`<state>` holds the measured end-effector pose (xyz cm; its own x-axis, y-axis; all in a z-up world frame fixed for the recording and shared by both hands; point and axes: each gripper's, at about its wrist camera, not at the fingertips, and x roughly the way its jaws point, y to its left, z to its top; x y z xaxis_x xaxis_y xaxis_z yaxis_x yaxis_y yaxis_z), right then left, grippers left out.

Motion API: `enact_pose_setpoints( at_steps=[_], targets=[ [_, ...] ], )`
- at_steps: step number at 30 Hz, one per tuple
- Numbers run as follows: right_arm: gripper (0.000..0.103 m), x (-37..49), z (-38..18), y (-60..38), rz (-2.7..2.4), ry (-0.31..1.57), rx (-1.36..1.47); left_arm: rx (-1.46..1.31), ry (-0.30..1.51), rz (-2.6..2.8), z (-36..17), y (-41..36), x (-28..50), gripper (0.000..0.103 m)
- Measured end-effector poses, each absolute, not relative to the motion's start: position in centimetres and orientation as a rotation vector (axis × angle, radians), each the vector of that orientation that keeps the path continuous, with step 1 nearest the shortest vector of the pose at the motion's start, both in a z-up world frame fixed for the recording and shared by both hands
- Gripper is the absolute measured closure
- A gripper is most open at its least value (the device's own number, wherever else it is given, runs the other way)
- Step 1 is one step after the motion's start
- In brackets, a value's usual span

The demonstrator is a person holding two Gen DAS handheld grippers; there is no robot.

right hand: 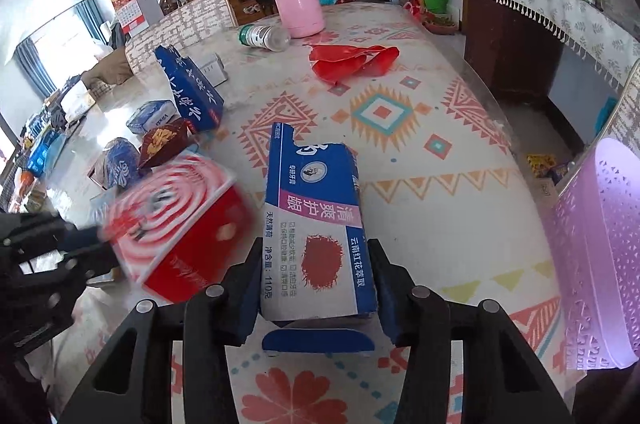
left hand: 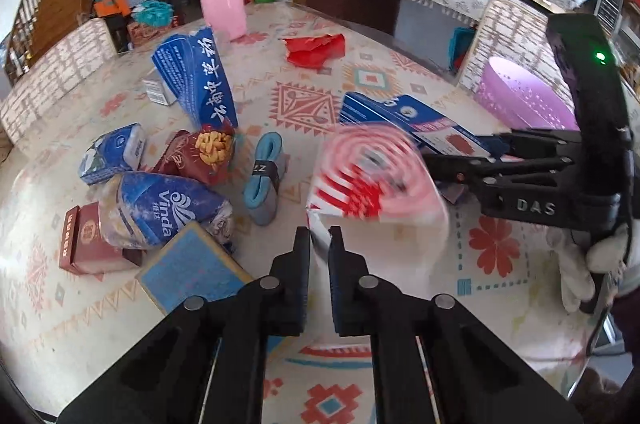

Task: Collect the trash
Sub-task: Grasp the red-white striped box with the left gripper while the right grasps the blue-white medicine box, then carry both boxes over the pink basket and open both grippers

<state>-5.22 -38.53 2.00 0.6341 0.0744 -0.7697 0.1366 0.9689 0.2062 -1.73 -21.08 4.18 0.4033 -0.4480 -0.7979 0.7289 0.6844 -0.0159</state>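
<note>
Item 1: your left hand-held gripper [left hand: 319,238], lower centre of the left wrist view, jaws nearly together, pinching a thin flap of the red-and-white box [left hand: 372,180], which is blurred at frame centre.

Item 2: your right hand-held gripper [right hand: 316,260], lower centre of the right wrist view, jaws partly open, pads pressed on both sides of the blue toothpaste box [right hand: 316,224].

Item 3: purple basket [right hand: 600,256], right edge of that view, beside the patterned counter [right hand: 420,152].
</note>
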Motion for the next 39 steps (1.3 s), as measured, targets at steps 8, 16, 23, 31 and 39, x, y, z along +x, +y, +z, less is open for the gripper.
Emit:
enact_pose_setpoints(
  at_steps=[8,16,23,31,39],
  targets=[
    [0.052,-7.3,3.4,-39.2,-0.04,0.833,0.263,0.262,0.845,-0.738,6.5,-19.7,-3.2,0.102],
    [0.052,-10.5,4.8,-40.2,-0.062,0.783,0.276,0.226,0.778,-0.726,9.5,-19.0,-6.3,0.102],
    [0.052,-14.8,7.0,-42.4,-0.111,0.707,0.296,0.228,0.735,-0.728,12.1,-20.3,-8.3,0.102],
    [0.052,-20.1,8.7,-47.6,-0.21,0.627,0.343,0.224,0.72,-0.796,14.2,-25.7,-9.2,0.102],
    [0.052,-24.4,8.6,-55.5,-0.358,0.587,0.431,0.246,0.725,-0.903,15.0,-34.8,-9.3,0.102]
  ],
)
